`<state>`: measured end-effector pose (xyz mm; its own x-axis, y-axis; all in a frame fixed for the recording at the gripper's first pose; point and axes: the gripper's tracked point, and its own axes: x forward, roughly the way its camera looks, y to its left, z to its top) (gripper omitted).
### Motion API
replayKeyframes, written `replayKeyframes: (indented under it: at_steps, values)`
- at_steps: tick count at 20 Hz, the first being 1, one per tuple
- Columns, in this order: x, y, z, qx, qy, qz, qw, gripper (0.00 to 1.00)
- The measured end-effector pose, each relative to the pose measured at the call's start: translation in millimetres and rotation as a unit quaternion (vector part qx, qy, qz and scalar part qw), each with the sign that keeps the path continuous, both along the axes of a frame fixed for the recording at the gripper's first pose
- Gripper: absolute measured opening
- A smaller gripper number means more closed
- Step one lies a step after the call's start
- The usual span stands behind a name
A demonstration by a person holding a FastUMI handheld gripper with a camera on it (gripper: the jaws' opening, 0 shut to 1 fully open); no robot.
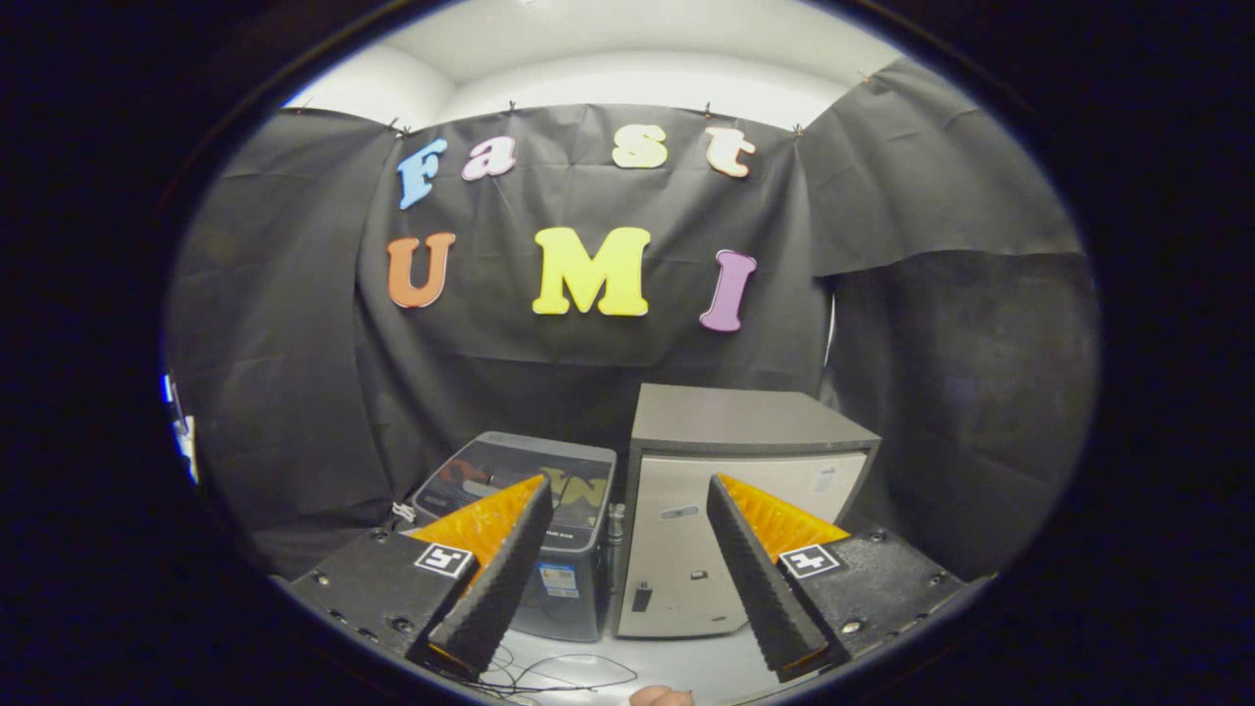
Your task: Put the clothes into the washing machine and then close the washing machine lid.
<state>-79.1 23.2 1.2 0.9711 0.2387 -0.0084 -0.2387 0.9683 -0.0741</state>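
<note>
My gripper is open, with a wide gap and nothing between its orange-and-black fingers. Beyond the left finger stands the small grey washing machine on a white table. Its dark glossy lid lies flat and shut on top. A small pinkish thing peeks in just below the fingers; I cannot tell what it is.
A silver-grey box-shaped cabinet with a closed front door stands right beside the washer, beyond the right finger. Thin black cables lie on the table in front of the washer. Black cloth walls close the booth behind and on both sides.
</note>
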Motion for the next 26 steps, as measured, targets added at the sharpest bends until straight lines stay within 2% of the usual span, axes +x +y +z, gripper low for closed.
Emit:
replayKeyframes:
  at_steps: [4, 8, 26]
  values:
    - [-14.5, -20.0, -5.8, -0.003, 0.002, 0.024, 1.000, 0.99]
    - [-10.2, -32.8, 1.7, -0.001, 0.002, 0.041, 0.999, 0.99]
    - [-0.6, -56.4, 1.6, 0.002, 0.011, 0.034, 0.999, 0.99]
